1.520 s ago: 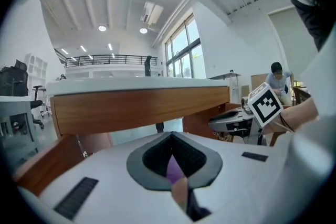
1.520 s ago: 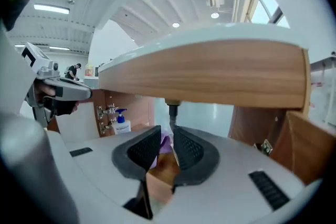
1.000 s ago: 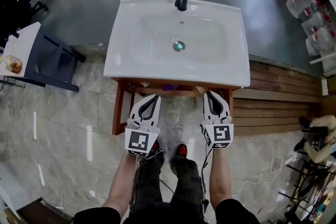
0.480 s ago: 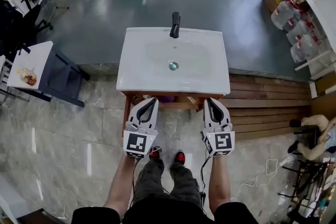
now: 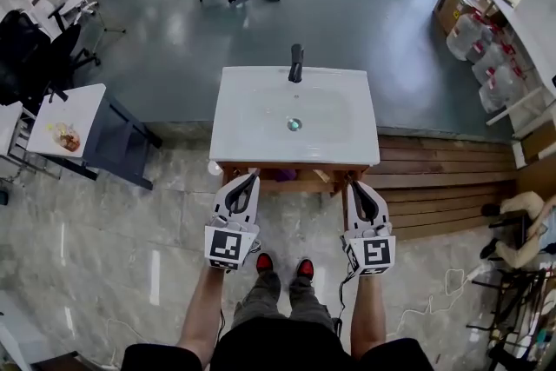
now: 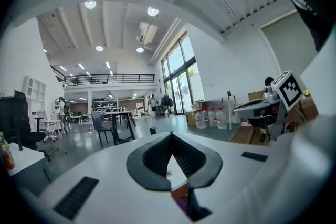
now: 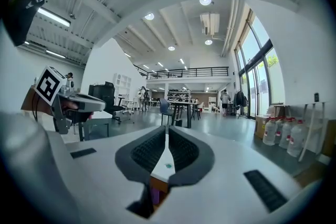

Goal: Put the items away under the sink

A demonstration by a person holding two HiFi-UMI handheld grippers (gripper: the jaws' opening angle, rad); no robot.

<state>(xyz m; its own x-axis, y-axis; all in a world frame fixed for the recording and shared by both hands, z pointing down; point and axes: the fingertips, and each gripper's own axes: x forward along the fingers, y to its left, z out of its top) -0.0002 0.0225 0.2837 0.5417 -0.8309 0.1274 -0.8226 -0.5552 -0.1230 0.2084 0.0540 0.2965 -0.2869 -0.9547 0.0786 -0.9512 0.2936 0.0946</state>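
Note:
The white sink with its black faucet stands on a wooden frame ahead of me. A purple item shows under its front edge. My left gripper and right gripper are held side by side in front of the frame, pointing level at it, apart from it. Both are shut with nothing between the jaws. In the left gripper view the shut left gripper frames a strip of sink top. The right gripper view shows the same past the shut right gripper.
A small white table with a dish of food and a dark chair stand to the left. A wooden slat platform lies right of the sink, with water jugs beyond. My red shoes are on the tiled floor.
Both grippers have risen and the head view has pulled up and back, so the sink looks smaller and farther. The jaws stayed shut throughout.

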